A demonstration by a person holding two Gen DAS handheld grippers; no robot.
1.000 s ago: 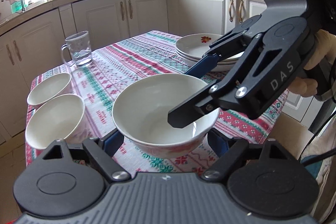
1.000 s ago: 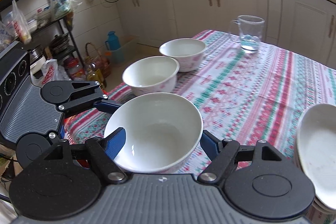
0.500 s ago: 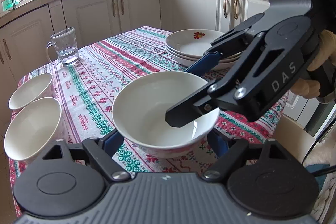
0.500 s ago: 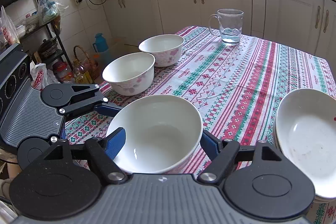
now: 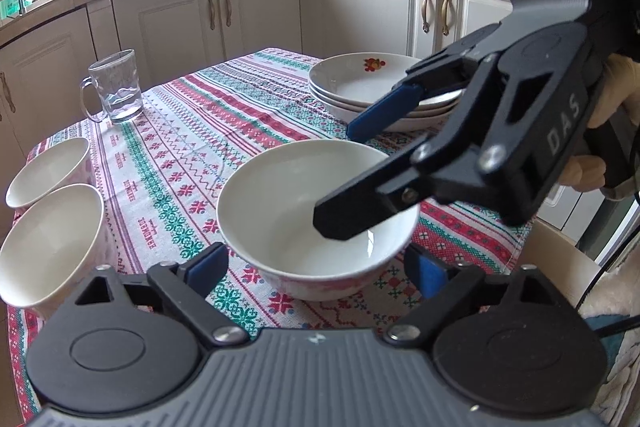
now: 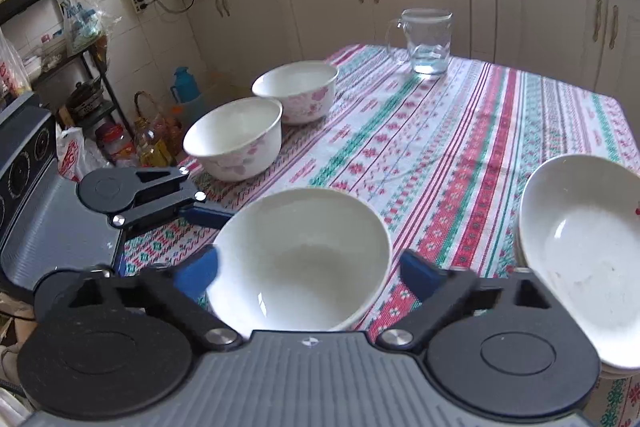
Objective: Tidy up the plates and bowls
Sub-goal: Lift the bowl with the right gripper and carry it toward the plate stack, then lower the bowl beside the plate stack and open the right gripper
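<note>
- At 9 o'clock I see two bowls (image 5: 48,219) touching.
- Centre: the bowl (image 5: 312,211) sits on the surface (image 5: 224,115). My left tongs (image 5: 320,267) are opening around it, pads clear.
- My right tongs (image 6: 312,271) are opening wide, straddling it.
- At 2 o'clock: stacked plates (image 5: 360,83).

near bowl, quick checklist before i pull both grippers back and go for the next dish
1. Near bowl resting on the tablecloth: ok.
2. Left gripper jaws opening, pads off the bowl: ok.
3. Right gripper jaws opening, pads off the bowl: ok.
4. Right gripper finger hangs over the bowl's inside: not ok, lift first.
5. Two other bowls upright at the table edge: ok.
6. Plate stack steady: cannot tell.
</note>
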